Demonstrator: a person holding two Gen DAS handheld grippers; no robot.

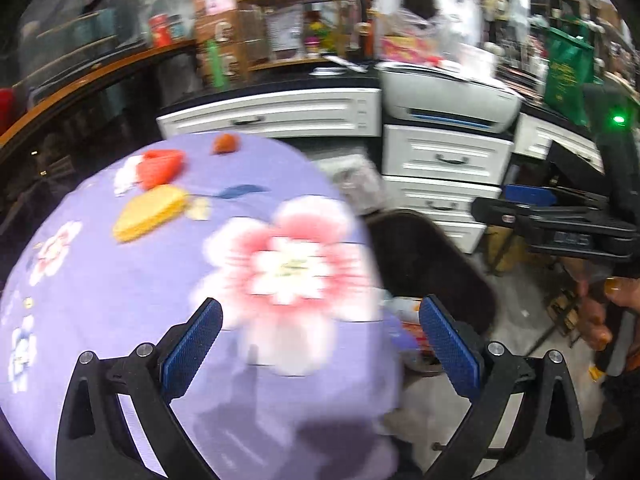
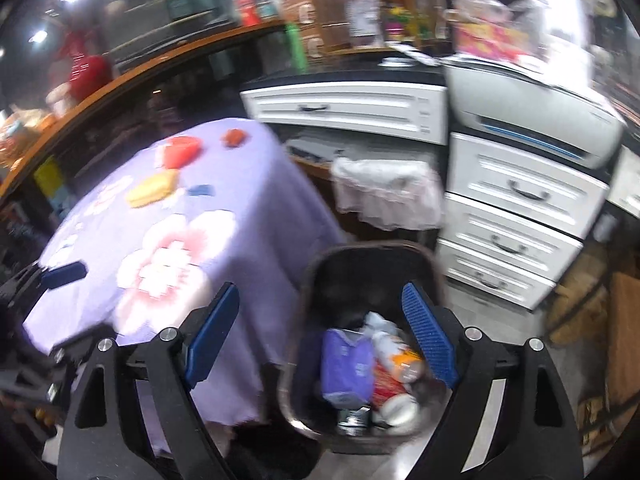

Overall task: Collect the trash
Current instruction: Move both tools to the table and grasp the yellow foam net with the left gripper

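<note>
A dark trash bin (image 2: 320,268) stands on the floor beside a table with a purple flowered cloth (image 2: 180,216). The bin holds several pieces of trash, among them a purple packet (image 2: 346,364) and an orange-and-white wrapper (image 2: 400,356). My right gripper (image 2: 320,336) is open and empty above the bin's near rim. My left gripper (image 1: 320,344) is open and empty over the table's near right edge (image 1: 160,280); the bin (image 1: 440,256) shows to its right. On the cloth's far side lie a yellow item (image 1: 150,212), a red item (image 1: 160,166), a small orange item (image 1: 226,143) and a blue scrap (image 1: 240,191).
White drawer units (image 2: 516,216) and a grey printer (image 2: 532,112) stand behind the bin. A white plastic bag (image 2: 384,192) hangs between the table and drawers. A wooden counter (image 2: 120,80) runs along the left. The right gripper (image 1: 516,208) shows in the left wrist view.
</note>
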